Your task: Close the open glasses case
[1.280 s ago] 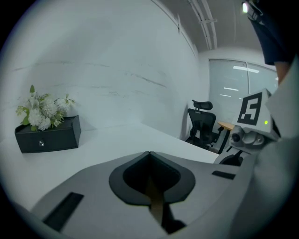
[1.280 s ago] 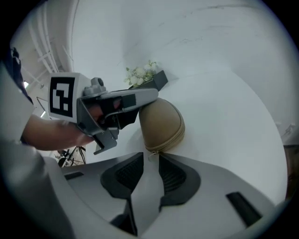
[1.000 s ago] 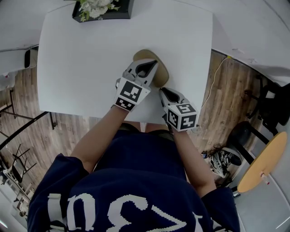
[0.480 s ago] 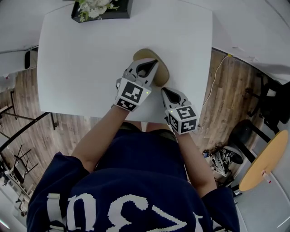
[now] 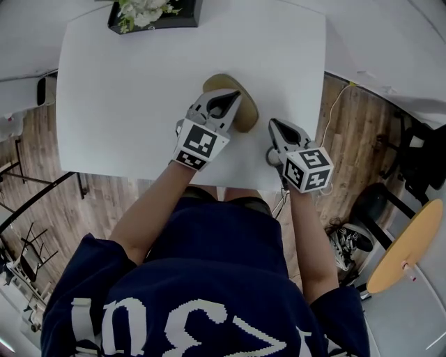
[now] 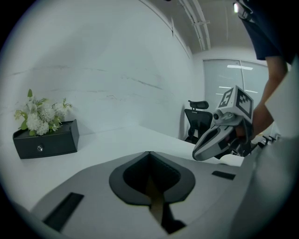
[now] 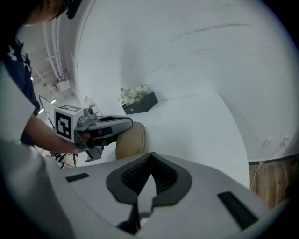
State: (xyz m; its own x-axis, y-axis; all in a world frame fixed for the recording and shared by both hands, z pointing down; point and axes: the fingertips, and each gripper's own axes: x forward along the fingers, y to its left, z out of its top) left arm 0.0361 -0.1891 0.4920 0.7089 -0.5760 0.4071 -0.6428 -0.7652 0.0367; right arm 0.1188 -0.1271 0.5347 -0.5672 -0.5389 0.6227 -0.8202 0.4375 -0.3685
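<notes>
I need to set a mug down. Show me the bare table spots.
Bare: the left half of the table, from the flower box to the near edge, and the far right corner beyond the case. Crowded: near middle, around the left gripper and right gripper.

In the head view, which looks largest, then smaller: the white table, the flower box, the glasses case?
1. White table.
2. Flower box, cut by the frame edge, and glasses case, partly under the left gripper: too alike to rank.

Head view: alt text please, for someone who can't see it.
From above, a person at a white table holds the left gripper over a tan case; the right gripper, shut, is beside it. A flower box sits at the far edge.
</notes>
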